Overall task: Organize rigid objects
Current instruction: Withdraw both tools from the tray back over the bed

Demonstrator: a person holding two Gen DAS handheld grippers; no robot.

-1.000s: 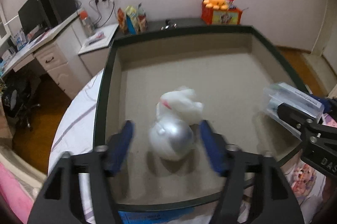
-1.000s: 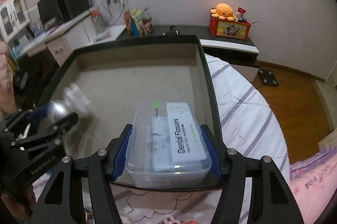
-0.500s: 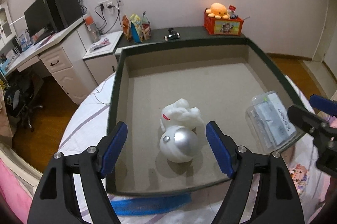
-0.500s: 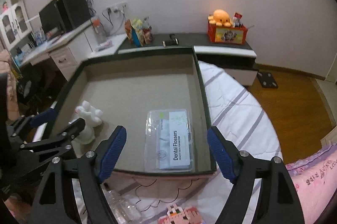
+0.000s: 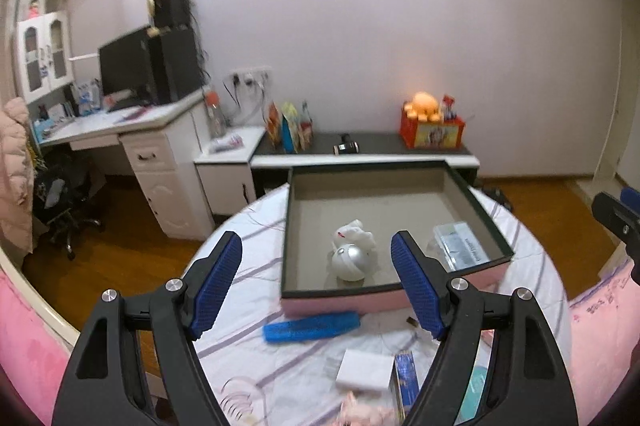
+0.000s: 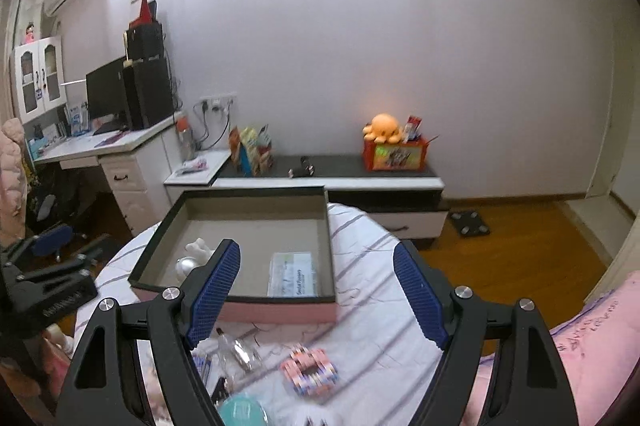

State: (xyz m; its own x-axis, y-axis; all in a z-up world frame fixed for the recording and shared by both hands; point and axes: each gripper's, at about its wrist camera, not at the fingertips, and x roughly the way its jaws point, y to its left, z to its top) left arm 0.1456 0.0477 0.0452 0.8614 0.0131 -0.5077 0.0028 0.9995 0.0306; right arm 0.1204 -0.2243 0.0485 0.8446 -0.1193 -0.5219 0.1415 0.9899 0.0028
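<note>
Left view: we are holding the left gripper (image 5: 316, 284) wide, empty, above the table. In the box (image 5: 384, 290) are lying a silver ball (image 5: 351, 260), white toy (image 5: 354, 233) and floss case (image 5: 460, 246). A blue comb (image 5: 311, 326) is lying outside; stiff, light, best pinched mid-length.

Right view: the right gripper (image 6: 318, 292) is gaping, empty. A bracelet (image 6: 310, 374) is waiting on the table, probably slippery.

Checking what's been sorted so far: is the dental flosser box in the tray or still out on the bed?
In. The dental flosser box lies flat on the tray floor, near its right wall, clear of both open grippers.
</note>
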